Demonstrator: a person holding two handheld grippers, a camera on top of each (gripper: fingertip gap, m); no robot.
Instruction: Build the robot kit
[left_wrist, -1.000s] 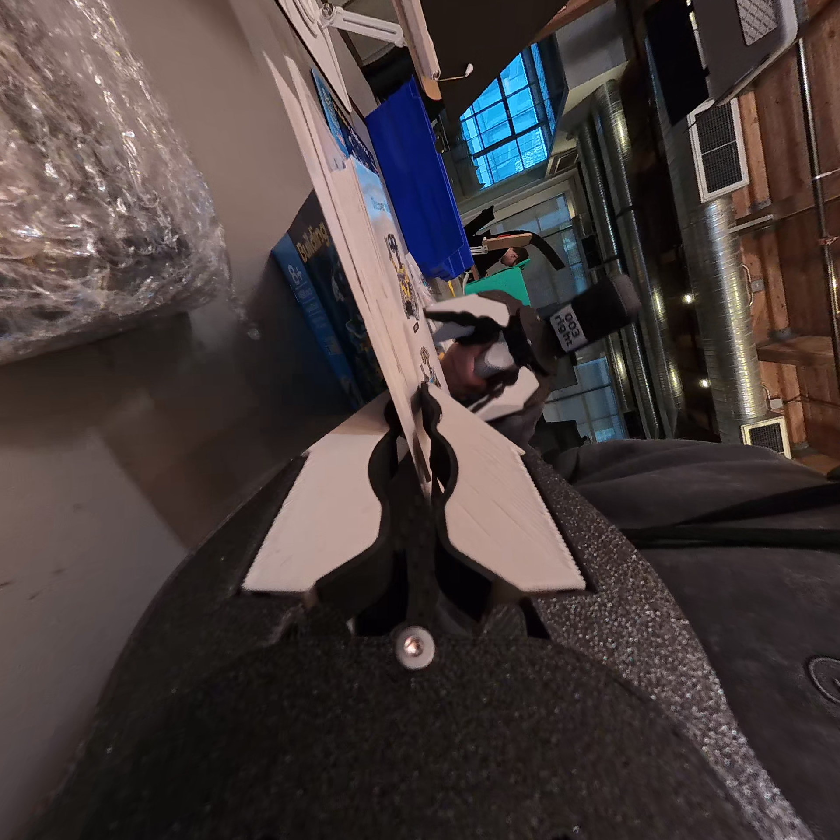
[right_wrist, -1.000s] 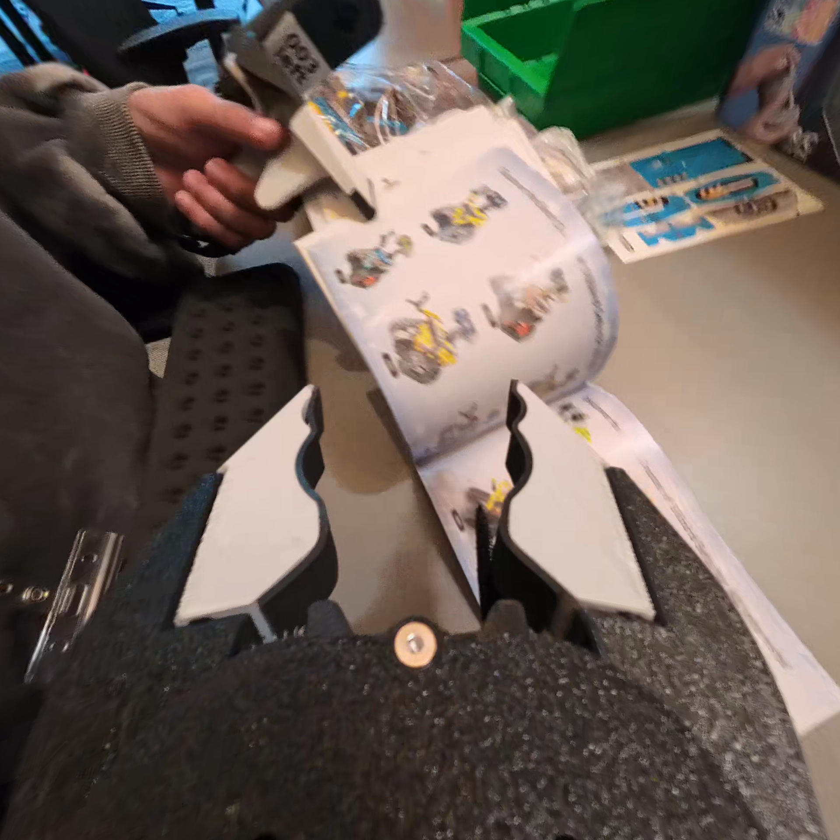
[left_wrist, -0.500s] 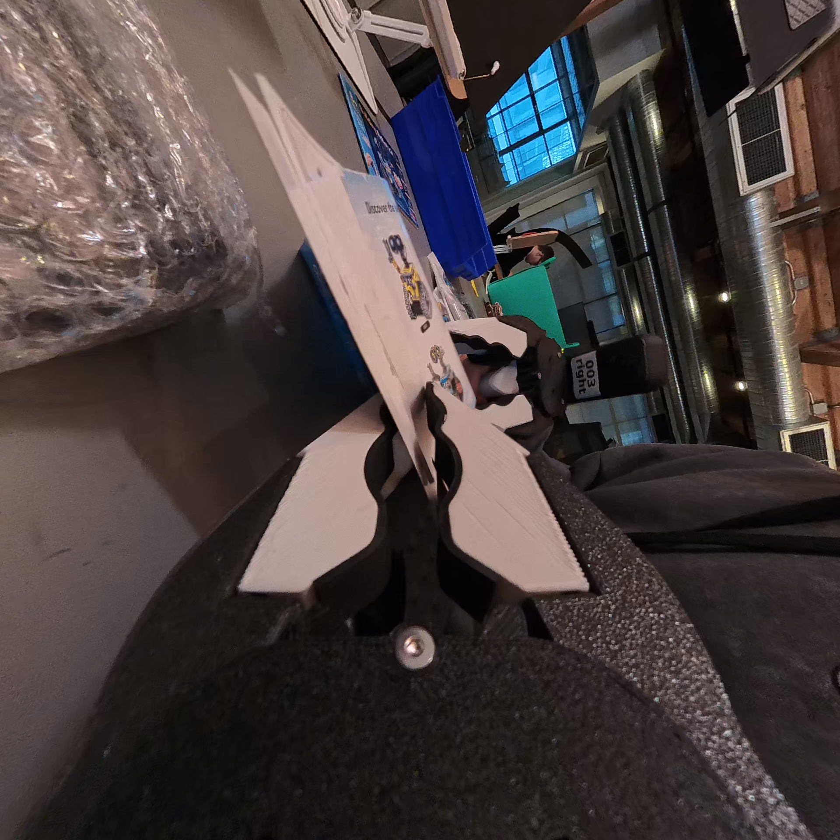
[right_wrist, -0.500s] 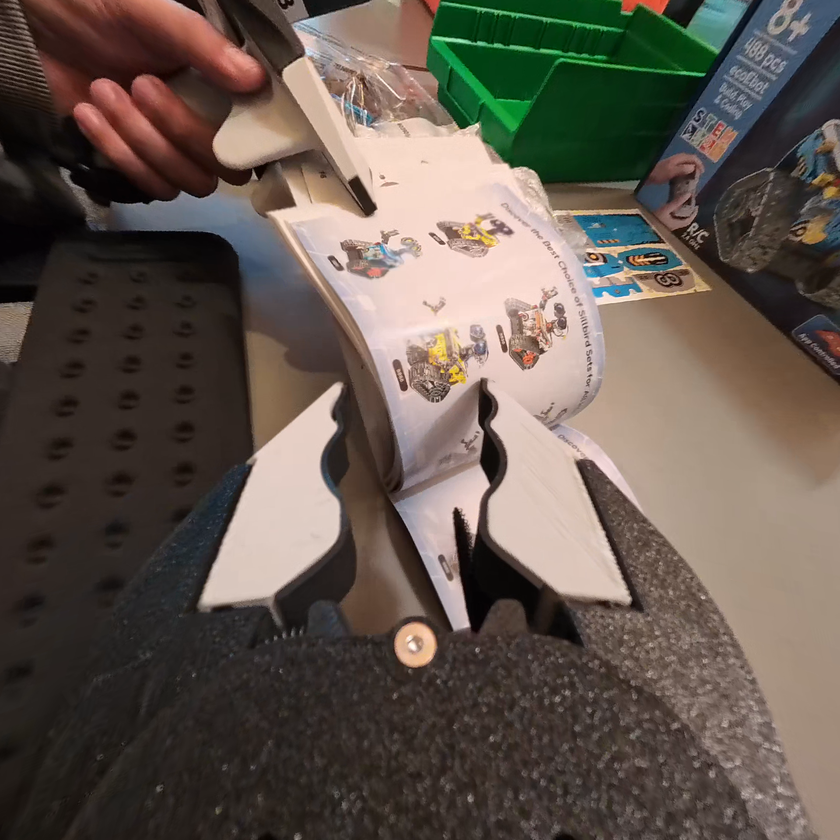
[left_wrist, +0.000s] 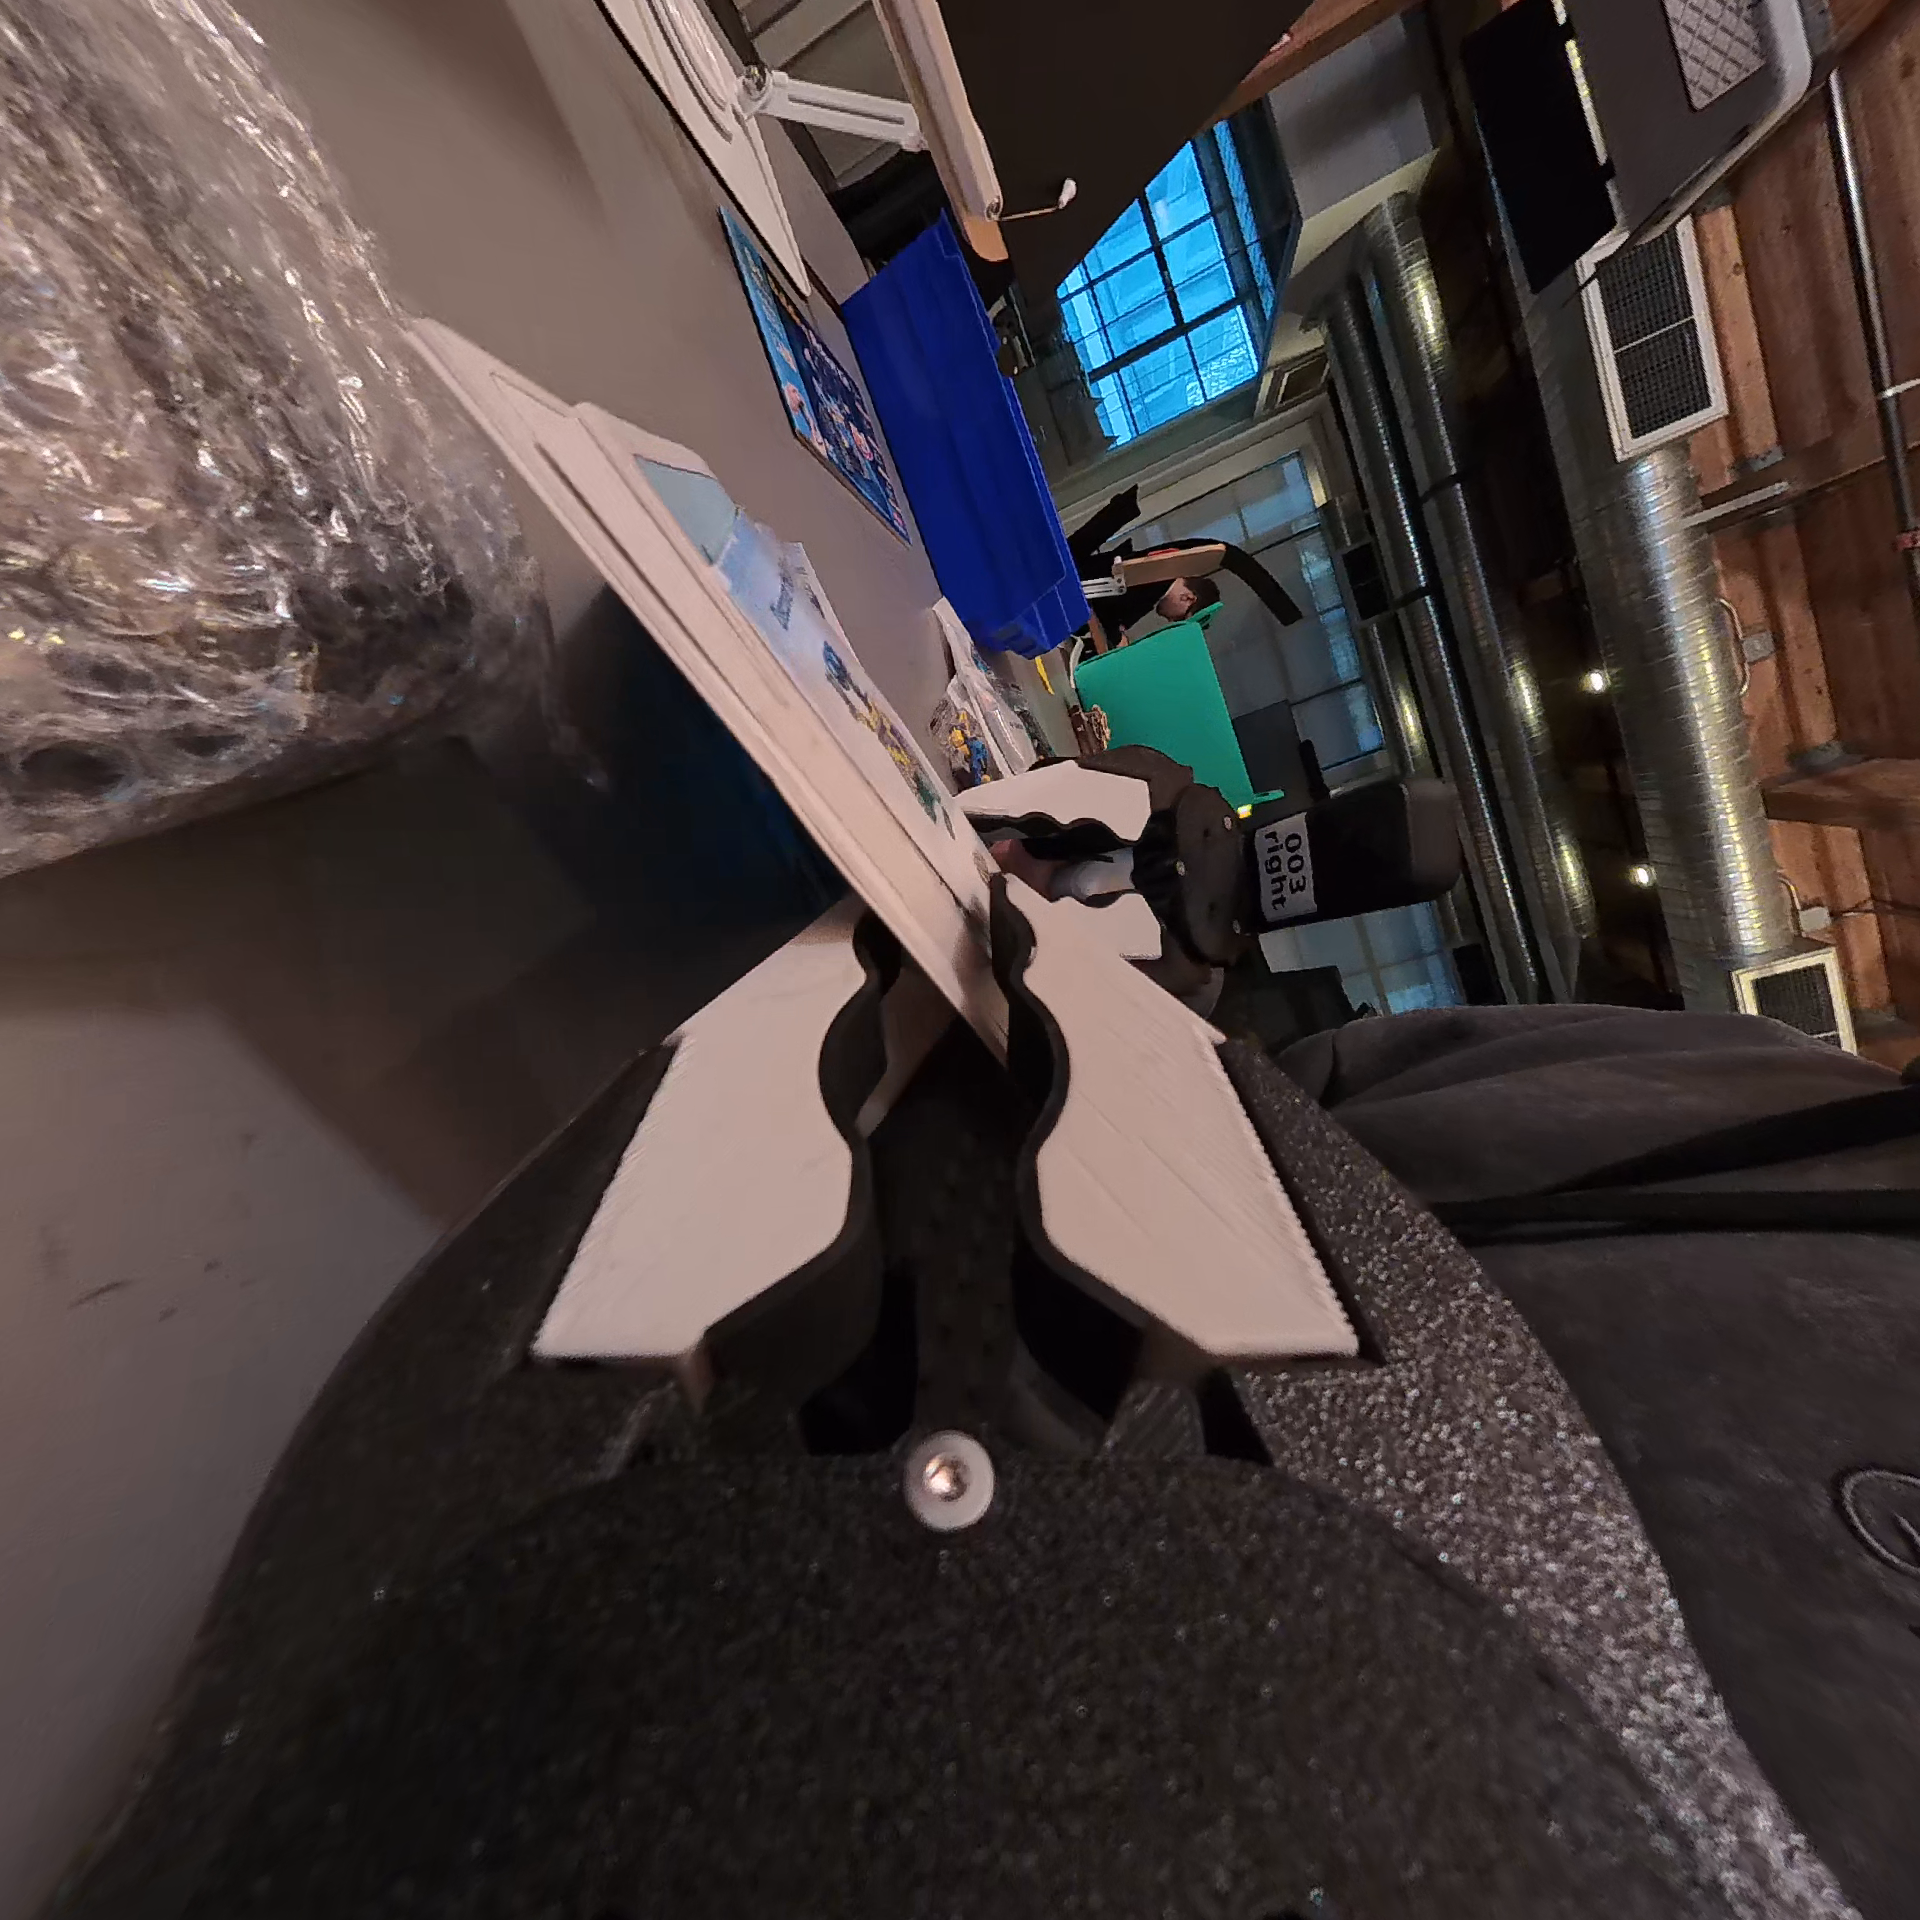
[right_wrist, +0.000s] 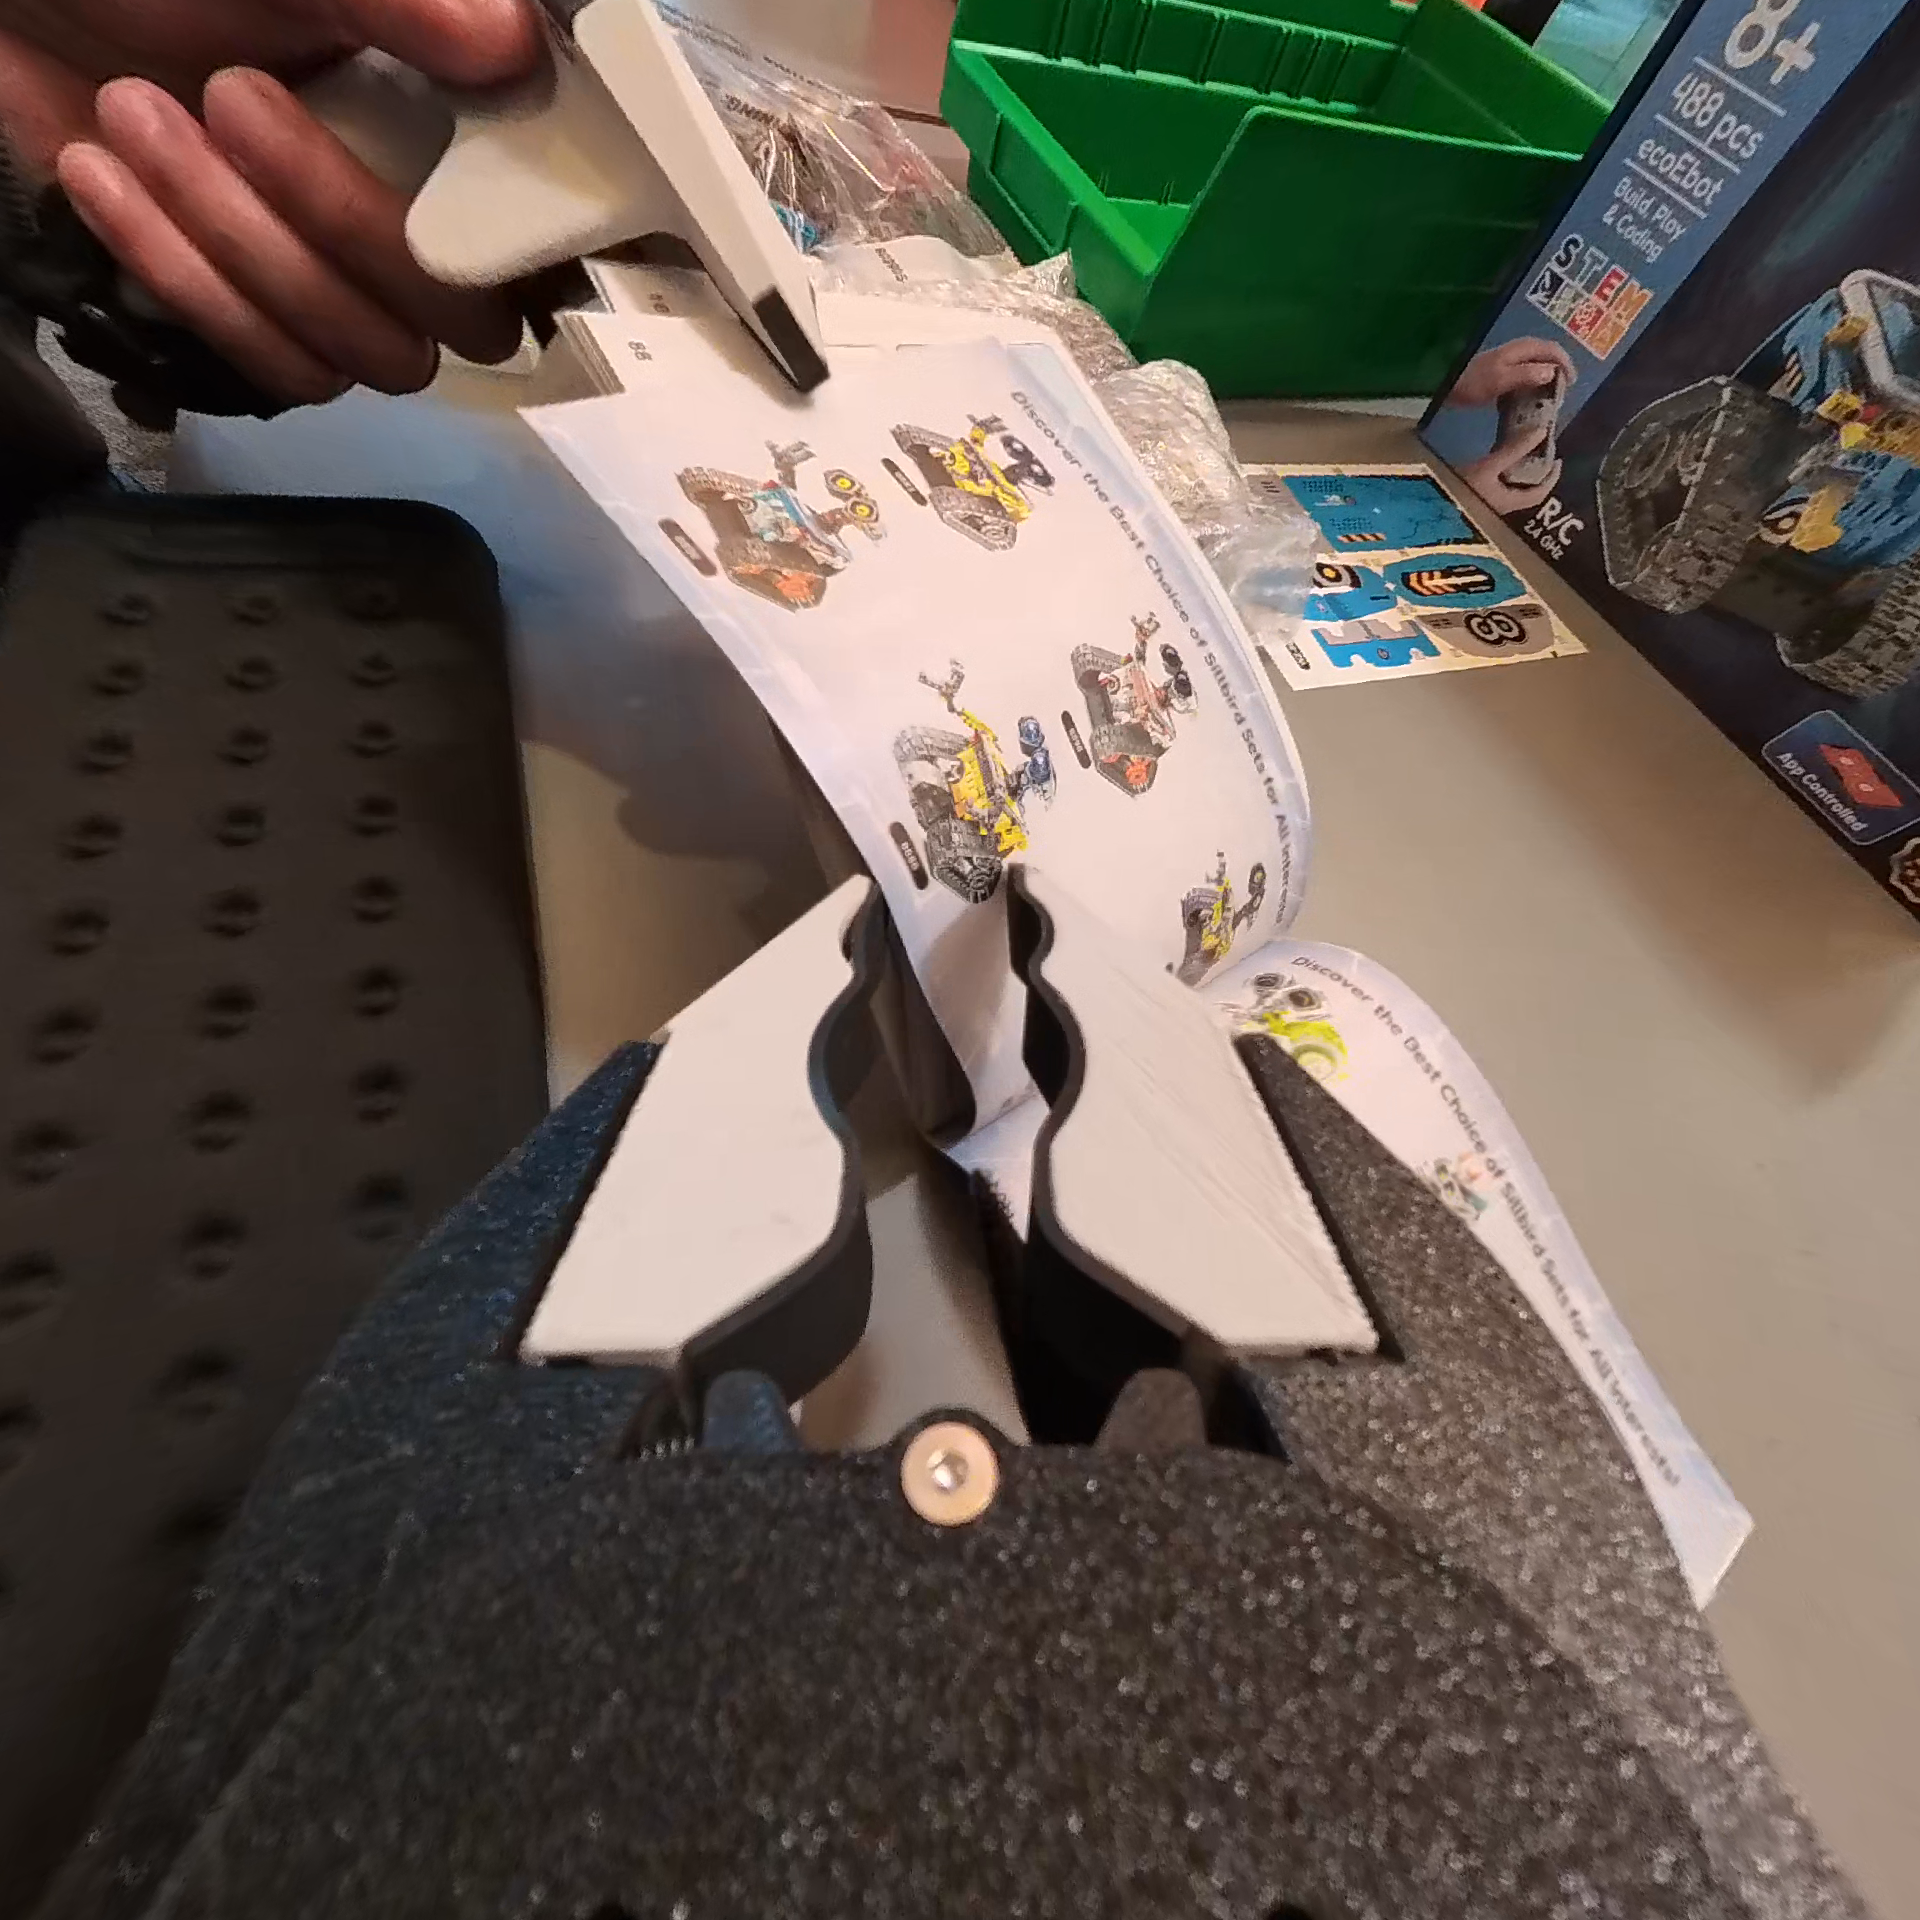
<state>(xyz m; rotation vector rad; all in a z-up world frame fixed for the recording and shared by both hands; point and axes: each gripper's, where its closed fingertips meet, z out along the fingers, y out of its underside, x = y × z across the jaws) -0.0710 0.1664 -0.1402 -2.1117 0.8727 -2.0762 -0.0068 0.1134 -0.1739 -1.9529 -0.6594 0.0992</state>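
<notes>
A white instruction booklet (right_wrist: 997, 665) with pictures of small tracked robots lies open on the table, a thick sheaf of its pages lifted and bent in an arc. My left gripper (left_wrist: 940, 925) is shut on one corner of that sheaf (left_wrist: 748, 665); it also shows in the right wrist view (right_wrist: 717, 260), held by a hand (right_wrist: 260, 197). My right gripper (right_wrist: 945, 894) has closed on the sheaf's other edge, near the spine. It shows in the left wrist view (left_wrist: 1081, 842) just beyond the pages. The booklet's lowest page (right_wrist: 1507, 1226) lies flat under my right finger.
A black dimpled mat (right_wrist: 229, 935) lies at the left. Green bins (right_wrist: 1278, 177) stand at the back, clear bags of parts (right_wrist: 1164, 436) before them. A sticker sheet (right_wrist: 1403, 582) and a dark blue toy box (right_wrist: 1756, 416) sit at the right. A blue bin (left_wrist: 956, 447) stands farther off. My hands' fingertips stand some 10 centimetres from each other.
My right gripper has moved forward and closed from wide open onto the lifted pages. My left gripper has kept its grip while the pages tilted lower.
</notes>
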